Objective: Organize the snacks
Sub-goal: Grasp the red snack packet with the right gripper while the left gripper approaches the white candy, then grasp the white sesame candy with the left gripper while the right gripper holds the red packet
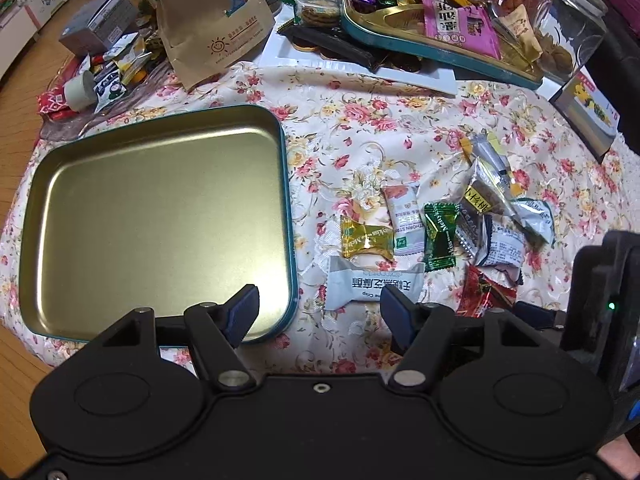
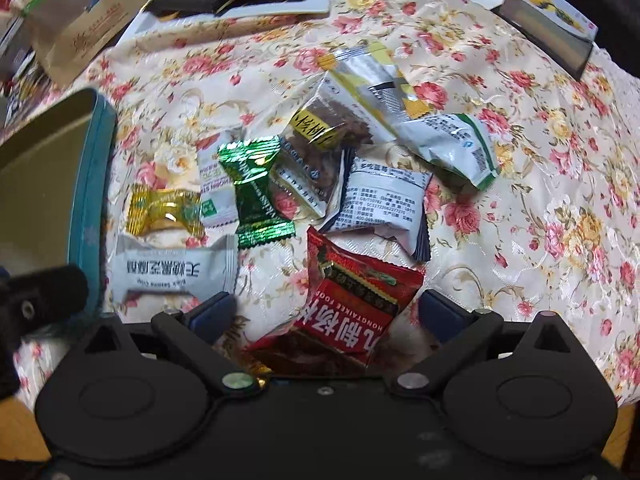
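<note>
An empty gold-lined teal tin lies on the floral tablecloth, left of a loose pile of wrapped snacks. My left gripper is open above the tin's near right corner, and a grey sesame crisp wrapper lies just ahead between its fingers. A gold candy and a green candy lie beyond it. My right gripper is open wide over a red snack packet, which lies between the fingers, untouched by the pads. The green candy, the grey wrapper and a walnut bag lie farther out.
At the back stands a second teal tin heaped with sweets on a white tray. Beside them are a brown paper bag, a glass jar and a small box. Wooden floor shows past the table's left edge.
</note>
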`<state>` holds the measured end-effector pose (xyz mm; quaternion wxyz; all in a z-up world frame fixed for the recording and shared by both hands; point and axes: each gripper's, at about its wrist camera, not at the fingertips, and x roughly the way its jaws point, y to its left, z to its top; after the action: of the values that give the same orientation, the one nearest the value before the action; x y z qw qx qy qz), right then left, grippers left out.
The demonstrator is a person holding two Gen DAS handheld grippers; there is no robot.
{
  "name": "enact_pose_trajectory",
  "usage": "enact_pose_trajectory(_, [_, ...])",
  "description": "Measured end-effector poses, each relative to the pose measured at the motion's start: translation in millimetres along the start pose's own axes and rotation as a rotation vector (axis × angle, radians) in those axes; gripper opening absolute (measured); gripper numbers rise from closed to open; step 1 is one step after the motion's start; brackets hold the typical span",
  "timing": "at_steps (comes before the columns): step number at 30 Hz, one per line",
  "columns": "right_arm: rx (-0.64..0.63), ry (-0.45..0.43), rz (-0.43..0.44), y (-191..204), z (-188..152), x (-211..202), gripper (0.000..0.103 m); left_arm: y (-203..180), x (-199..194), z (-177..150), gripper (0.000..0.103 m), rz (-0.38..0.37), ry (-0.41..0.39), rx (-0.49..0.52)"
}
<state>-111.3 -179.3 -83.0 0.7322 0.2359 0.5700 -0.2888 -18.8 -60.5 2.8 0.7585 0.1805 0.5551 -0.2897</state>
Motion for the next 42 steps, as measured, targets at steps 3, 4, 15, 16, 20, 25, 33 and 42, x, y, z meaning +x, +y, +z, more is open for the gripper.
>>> enact_pose_trajectory(3, [0.038,-0.017,0.009,-6,-2,-6,0.09,1,-5,2,0.068,0.008,-0.033,-0.004])
enact_pose_trajectory(4, [0.039,-0.015,0.023,-8,-3,-9,0.082,0,-7,3,0.068,0.015,-0.052,-0.005])
enact_pose_trajectory(15, [0.129,0.037,0.174,-42,-2,-35,0.036,-17,5,7,0.061,-0.011,-0.042,0.119])
enact_pose_trajectory(16, [0.129,0.026,0.181,-44,-3,-41,0.035,-20,8,7,0.061,-0.019,-0.035,0.147])
enact_pose_trajectory(20, [0.171,0.005,0.226,-58,2,-60,0.014,-34,14,0,0.061,-0.04,-0.052,0.28])
enact_pose_trajectory(25, [0.247,0.017,0.311,-75,9,-69,0.021,-49,19,-13,0.062,-0.109,-0.042,0.504])
enact_pose_trajectory(33, [0.25,0.072,0.293,-78,2,-66,0.047,-58,32,-32,0.062,-0.037,-0.086,0.757])
enact_pose_trajectory(42, [0.256,0.081,0.281,-76,5,-63,0.047,-63,60,-26,0.054,-0.028,-0.055,0.809])
